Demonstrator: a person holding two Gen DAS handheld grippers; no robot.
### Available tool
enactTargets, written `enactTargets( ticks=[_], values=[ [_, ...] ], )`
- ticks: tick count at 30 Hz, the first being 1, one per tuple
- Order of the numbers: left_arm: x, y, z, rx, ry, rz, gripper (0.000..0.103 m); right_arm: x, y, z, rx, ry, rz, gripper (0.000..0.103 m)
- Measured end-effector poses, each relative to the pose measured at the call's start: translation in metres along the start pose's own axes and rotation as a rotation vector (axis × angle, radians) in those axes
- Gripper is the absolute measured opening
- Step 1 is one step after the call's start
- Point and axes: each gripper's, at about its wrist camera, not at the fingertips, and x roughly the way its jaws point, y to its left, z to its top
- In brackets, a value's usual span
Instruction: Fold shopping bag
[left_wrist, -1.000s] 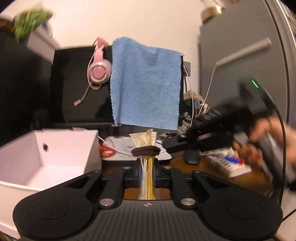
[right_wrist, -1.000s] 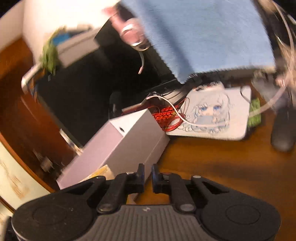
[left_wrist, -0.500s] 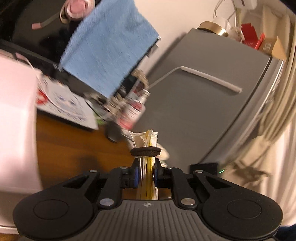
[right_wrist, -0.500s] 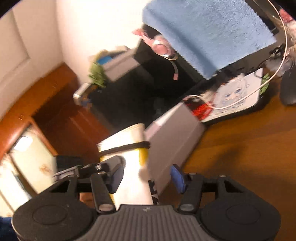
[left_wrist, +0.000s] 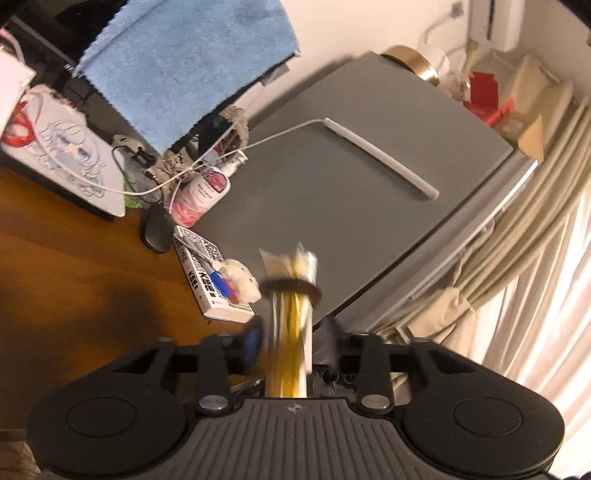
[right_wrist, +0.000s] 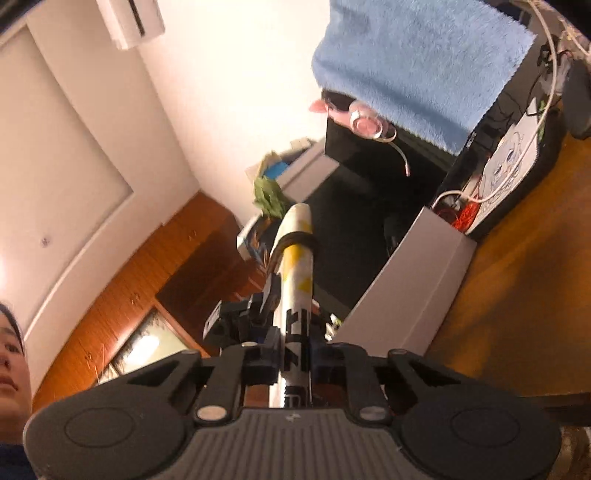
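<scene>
The shopping bag (left_wrist: 291, 314) is folded into a narrow white and yellow bundle with a black band (left_wrist: 290, 286) around it. In the left wrist view it stands between the fingers of my left gripper (left_wrist: 291, 334), which is open; a gap shows on each side of the bundle. In the right wrist view the same bag (right_wrist: 297, 258) sticks up past the fingertips of my right gripper (right_wrist: 294, 352), which is shut on its lower part. Part of the left gripper's body (right_wrist: 236, 321) shows just behind the bag. The bundle is held in the air above the desk.
A brown wooden desk (left_wrist: 74, 277) lies below, with a white box (right_wrist: 406, 295), a book (left_wrist: 210, 277), a black mouse (left_wrist: 155, 229) and a printed mat (left_wrist: 70, 158). A grey fridge (left_wrist: 351, 184) stands to the right. A blue towel (left_wrist: 184, 55) hangs over a monitor. A person is at the lower left edge of the right wrist view.
The right gripper went from open around the bundle to shut on it. The left gripper, shut on the bag earlier, has opened. Both views have swung and tilted.
</scene>
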Motion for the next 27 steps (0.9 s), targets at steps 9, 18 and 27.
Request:
enactTargets(
  ticks=[9,18,27],
  values=[
    [0.02,0.009,-0.023,-0.034,0.062,0.031,0.03,-0.01,-0.009,0.001,0.072,-0.133,0.036,0.012],
    [0.015,0.001,-0.033,0.0,0.011,0.089,0.012,-0.008,-0.017,0.003,0.103,-0.143,-0.026,0.018],
    [0.014,-0.031,-0.037,0.211,-0.04,0.412,0.012,0.002,0.066,0.028,-0.423,-0.097,-0.448,0.034]
  ],
)
